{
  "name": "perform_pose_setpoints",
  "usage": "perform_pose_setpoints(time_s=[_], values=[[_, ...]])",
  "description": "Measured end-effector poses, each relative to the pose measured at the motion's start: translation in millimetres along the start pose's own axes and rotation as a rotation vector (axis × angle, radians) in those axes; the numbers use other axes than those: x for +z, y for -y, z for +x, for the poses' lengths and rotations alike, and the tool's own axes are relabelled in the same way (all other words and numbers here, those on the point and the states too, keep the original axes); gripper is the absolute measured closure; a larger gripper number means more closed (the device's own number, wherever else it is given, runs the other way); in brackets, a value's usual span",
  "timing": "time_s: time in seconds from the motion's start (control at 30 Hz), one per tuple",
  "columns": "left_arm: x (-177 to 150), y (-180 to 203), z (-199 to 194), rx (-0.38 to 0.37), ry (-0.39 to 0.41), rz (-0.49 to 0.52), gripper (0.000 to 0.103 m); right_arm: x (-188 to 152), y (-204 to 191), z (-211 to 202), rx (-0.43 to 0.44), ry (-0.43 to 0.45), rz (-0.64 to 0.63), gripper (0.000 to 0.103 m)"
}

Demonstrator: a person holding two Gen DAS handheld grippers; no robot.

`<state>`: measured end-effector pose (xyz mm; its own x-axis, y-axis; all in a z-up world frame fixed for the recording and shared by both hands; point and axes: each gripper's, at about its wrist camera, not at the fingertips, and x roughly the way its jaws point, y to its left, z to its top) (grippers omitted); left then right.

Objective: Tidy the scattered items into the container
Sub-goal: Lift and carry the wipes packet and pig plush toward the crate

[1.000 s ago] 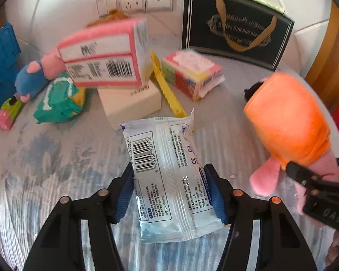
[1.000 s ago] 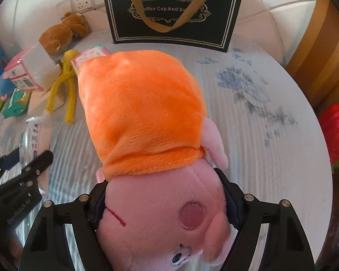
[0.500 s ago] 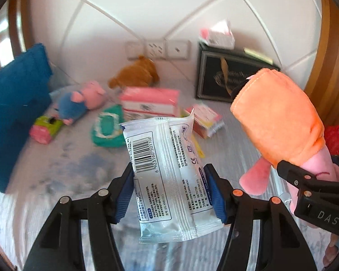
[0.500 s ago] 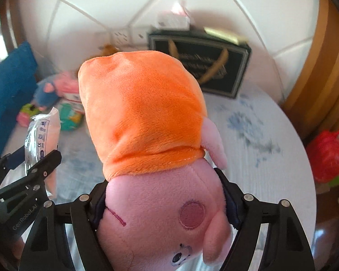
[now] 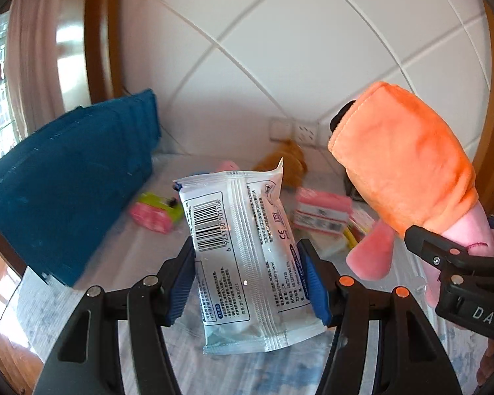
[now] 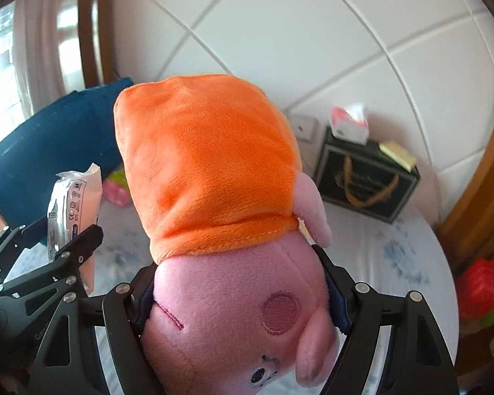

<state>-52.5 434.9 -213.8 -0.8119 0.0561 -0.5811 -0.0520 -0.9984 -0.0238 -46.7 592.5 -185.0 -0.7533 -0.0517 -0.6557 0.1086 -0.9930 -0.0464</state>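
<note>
My left gripper [image 5: 247, 279] is shut on a white plastic packet [image 5: 243, 247] with a barcode, held up above the table. My right gripper [image 6: 240, 299] is shut on the head of a pink pig plush in an orange dress [image 6: 210, 171], carried upside down. That plush [image 5: 408, 171] also shows at the right of the left wrist view, and the packet [image 6: 72, 207] shows at the left of the right wrist view. The blue container [image 5: 72, 181] stands at the table's left side, ahead and left of both grippers.
On the table lie a pink and green pack [image 5: 154, 212], a brown plush [image 5: 286, 164], pink boxes [image 5: 322, 210] and a yellow strip [image 5: 350, 238]. A black gift bag [image 6: 365, 181] with a tissue box [image 6: 349, 125] on top stands by the tiled wall. A red bag [image 6: 480, 286] sits lower right.
Both grippers have risen and swung left with their loads. The table items have dropped lower and farther in view, and the blue container has come in larger on the left.
</note>
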Motion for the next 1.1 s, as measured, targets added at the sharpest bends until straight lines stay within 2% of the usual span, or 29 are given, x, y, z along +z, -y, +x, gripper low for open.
perform_pose_setpoints(time_s=[0.17,0.3,0.47,0.77,0.87,1.0,1.1], values=[[13.2,-82.1,-6.3,-0.037,0.050,0.017,0.044,21.8,-81.8,-11.7,-0.054,0.038,0.006,0.024],[30.1,-146.5,-10.1,-0.038,0.084,0.041,0.044,43.4,-149.6,-14.7,-0.051,0.064,0.018,0.024],[55.9,-203.0,-14.8,-0.011,0.124,0.045,0.044,75.1,-216.4,-18.5,-0.026,0.105,-0.001,0.024],[90.1,-305.3,-21.5,0.118,0.205,-0.030,0.044,127.2,-311.8,-10.8,0.076,0.194,-0.092,0.024],[99.7,-348.8,-20.5,0.154,0.225,-0.059,0.044,144.3,-358.9,-5.2,0.111,0.201,-0.131,0.024],[118.3,-413.1,-1.8,0.203,0.240,-0.067,0.044,162.8,-419.1,2.8,0.136,0.223,-0.162,0.023],[130.9,-456.0,24.4,0.214,0.202,-0.042,0.044,176.0,-463.2,15.0,0.153,0.227,-0.124,0.023]])
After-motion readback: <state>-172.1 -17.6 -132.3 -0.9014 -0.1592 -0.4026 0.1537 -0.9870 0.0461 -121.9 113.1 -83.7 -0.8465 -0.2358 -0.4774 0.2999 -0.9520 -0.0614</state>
